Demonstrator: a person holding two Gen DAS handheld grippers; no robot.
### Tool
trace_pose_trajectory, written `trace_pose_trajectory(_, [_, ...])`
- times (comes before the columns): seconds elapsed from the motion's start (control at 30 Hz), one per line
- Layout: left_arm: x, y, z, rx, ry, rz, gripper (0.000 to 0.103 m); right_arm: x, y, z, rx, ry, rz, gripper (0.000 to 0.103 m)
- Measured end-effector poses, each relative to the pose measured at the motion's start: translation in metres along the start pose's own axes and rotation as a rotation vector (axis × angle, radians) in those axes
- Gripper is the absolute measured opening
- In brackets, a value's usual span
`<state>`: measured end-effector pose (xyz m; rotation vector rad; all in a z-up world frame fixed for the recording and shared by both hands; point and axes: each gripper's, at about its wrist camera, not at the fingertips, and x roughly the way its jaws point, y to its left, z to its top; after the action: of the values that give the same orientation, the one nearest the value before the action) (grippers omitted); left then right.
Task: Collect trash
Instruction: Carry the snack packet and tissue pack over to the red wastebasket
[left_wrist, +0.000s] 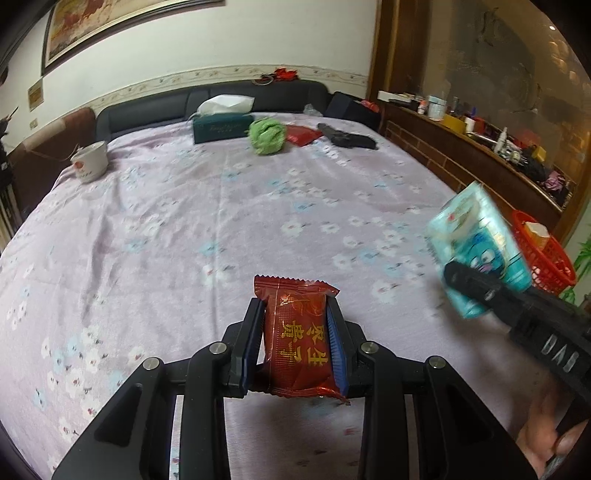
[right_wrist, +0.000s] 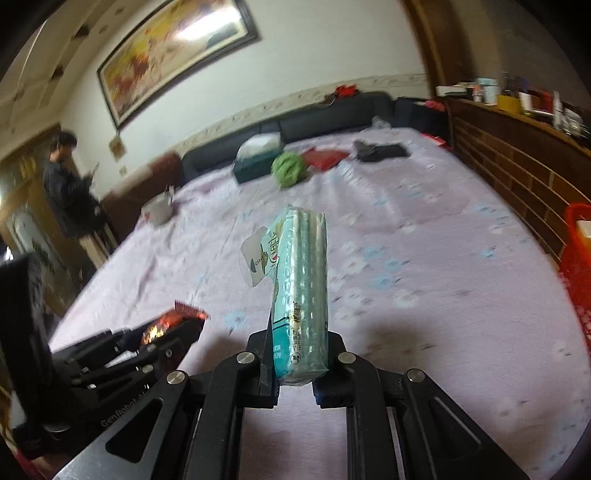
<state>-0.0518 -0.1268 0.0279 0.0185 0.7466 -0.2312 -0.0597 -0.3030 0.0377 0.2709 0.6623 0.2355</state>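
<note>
Centrally, left gripper (left_wrist: 295, 314) clamped on red snack packet (left_wrist: 299, 339); right gripper (right_wrist: 299, 339) clamped on teal tissue pack (right_wrist: 301, 295), above flowered bedspread (left_wrist: 184, 221); red basket (left_wrist: 543, 254) at right edge.

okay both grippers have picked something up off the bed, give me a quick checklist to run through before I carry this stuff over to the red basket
1. Left gripper fingers shut on the red snack packet: ok, packet sits squarely between them.
2. Right gripper shut on the teal tissue pack: ok, though only its lower end is pinched and it stands tall.
3. Both items lifted off the bed: ok.
4. Red basket in view beside the bed: ok, at the right edge.
5. Room in the basket: cannot tell; a box already sits inside.
6. Path clear between grippers and basket: ok, nothing in between.
</note>
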Motion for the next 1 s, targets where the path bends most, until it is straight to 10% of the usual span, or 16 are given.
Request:
trace_pose_trajectory(0.37, [-0.008,-0.083,0.039,0.132,-0.005,-0.119,0.031,-0.1,-0.104,0.03,0.184,-0.185,-0.132,0.014])
trace_pose_trajectory(1.0, [0.034,-0.318,0.101,0.326,0.138,-0.572,0.032,-0.198,-0.289,0.043,0.441,-0.233,-0.341,0.016])
